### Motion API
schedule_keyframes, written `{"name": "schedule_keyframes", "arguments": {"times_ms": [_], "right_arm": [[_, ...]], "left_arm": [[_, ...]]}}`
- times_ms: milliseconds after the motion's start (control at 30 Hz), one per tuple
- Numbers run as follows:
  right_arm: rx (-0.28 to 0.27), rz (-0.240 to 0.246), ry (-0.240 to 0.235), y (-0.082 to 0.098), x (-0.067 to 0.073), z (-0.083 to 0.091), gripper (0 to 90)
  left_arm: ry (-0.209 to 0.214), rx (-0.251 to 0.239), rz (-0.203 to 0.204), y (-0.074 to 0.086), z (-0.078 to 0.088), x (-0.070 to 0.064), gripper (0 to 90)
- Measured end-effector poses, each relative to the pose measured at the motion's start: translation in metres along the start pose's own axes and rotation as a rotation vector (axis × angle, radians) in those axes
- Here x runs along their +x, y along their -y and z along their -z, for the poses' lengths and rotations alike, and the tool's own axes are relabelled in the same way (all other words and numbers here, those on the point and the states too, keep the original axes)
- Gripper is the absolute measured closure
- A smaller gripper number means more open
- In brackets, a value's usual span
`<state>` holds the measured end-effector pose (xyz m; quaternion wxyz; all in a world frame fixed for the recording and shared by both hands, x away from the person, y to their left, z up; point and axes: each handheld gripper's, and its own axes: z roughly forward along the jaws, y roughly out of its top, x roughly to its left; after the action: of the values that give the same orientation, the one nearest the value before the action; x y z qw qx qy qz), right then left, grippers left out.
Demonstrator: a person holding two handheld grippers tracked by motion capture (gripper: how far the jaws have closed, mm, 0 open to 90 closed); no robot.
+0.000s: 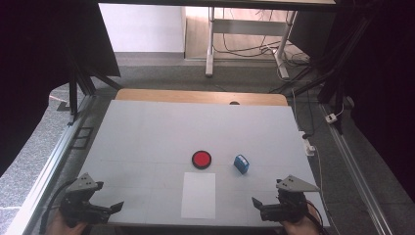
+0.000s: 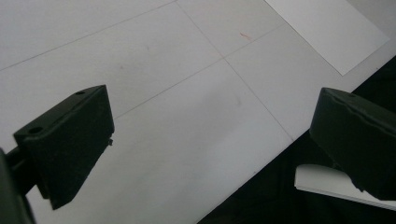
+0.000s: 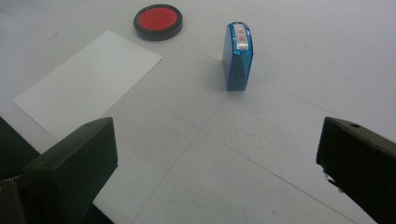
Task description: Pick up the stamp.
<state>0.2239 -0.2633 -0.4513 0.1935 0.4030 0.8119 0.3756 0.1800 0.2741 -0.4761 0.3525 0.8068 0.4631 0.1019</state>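
Observation:
A round red ink pad in a black rim (image 1: 201, 159) (image 3: 158, 21) lies near the table's middle. Right of it stands a small blue stamp (image 1: 241, 163) (image 3: 238, 56). A white sheet of paper (image 1: 198, 195) (image 3: 88, 84) (image 2: 327, 30) lies in front of the pad, near the front edge. My left gripper (image 1: 116, 207) (image 2: 210, 149) rests open at the front left corner, nothing between its jaws. My right gripper (image 1: 256, 203) (image 3: 215, 172) rests open at the front right, pointing toward the stamp, its jaws wide apart and empty.
The grey-white table top (image 1: 195, 127) has a wooden strip (image 1: 200, 96) along its far edge. Metal frame rails (image 1: 58, 152) run along both sides. Cables and a power plug (image 1: 309, 145) lie on the floor to the right.

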Motion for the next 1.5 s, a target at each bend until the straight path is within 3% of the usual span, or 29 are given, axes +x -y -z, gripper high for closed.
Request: {"name": "schedule_keyframes", "arguments": {"times_ms": [467, 767, 1000, 1300, 1500], "right_arm": [[-0.005, 0.024, -0.049, -0.008, -0.003, -0.010, 0.0], [-0.018, 0.029, -0.054, -0.018, -0.003, -0.018, 0.0], [0.003, 0.038, -0.056, -0.021, -0.001, -0.028, 0.0], [0.001, 0.004, -0.063, -0.031, -0.003, -0.037, 0.0], [0.031, -0.024, -0.049, -0.038, -0.011, -0.048, 0.0]], "left_arm": [[0.013, 0.003, 0.004, 0.000, 0.000, 0.001, 0.3], [0.018, -0.005, 0.011, 0.001, 0.000, 0.002, 0.3], [0.028, -0.007, 0.012, 0.001, 0.001, 0.003, 0.3], [0.029, -0.005, 0.013, 0.001, 0.001, 0.003, 0.3], [0.035, -0.003, 0.004, 0.001, 0.001, 0.002, 0.2]]}}
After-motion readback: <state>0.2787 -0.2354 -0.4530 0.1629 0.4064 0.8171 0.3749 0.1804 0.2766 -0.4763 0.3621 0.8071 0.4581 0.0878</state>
